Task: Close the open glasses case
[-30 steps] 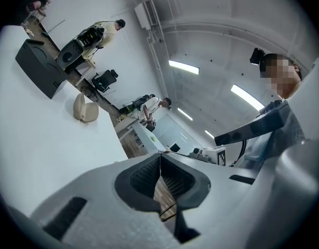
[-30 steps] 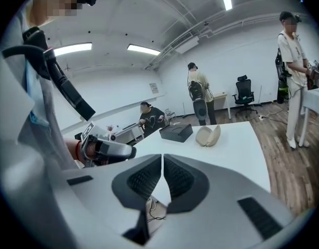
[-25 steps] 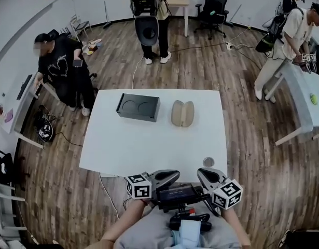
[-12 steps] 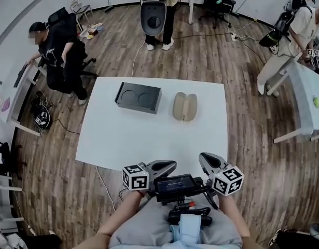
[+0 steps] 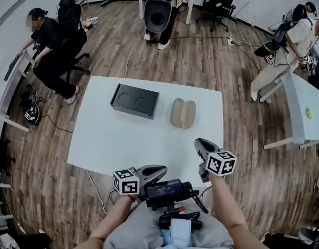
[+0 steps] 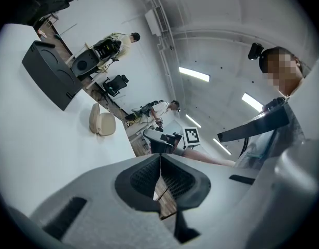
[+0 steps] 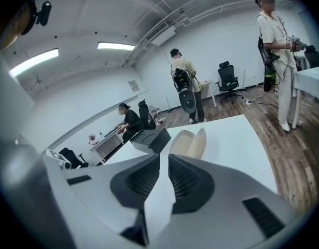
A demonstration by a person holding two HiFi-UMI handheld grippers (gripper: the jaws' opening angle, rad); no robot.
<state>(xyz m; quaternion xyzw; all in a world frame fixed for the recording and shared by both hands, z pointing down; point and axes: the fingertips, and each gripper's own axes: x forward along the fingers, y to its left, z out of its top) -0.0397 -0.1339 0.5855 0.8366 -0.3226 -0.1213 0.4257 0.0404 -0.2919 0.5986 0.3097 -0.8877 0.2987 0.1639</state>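
On the white table (image 5: 97, 139), far right, the open glasses case (image 5: 182, 113) is lying near a black box (image 5: 135, 100). Around the near edge, right gripper (image 5: 199, 145) and left gripper (image 5: 160, 169) are hovering, jaws together, gripping nothing.

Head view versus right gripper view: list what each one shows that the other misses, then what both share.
Only the head view: the person's forearms, the right gripper's marker cube and the white table's full outline. Only the right gripper view: ceiling lights and that gripper's jaws face-on, shut, empty. Both: the open glasses case beside the black box on the table.
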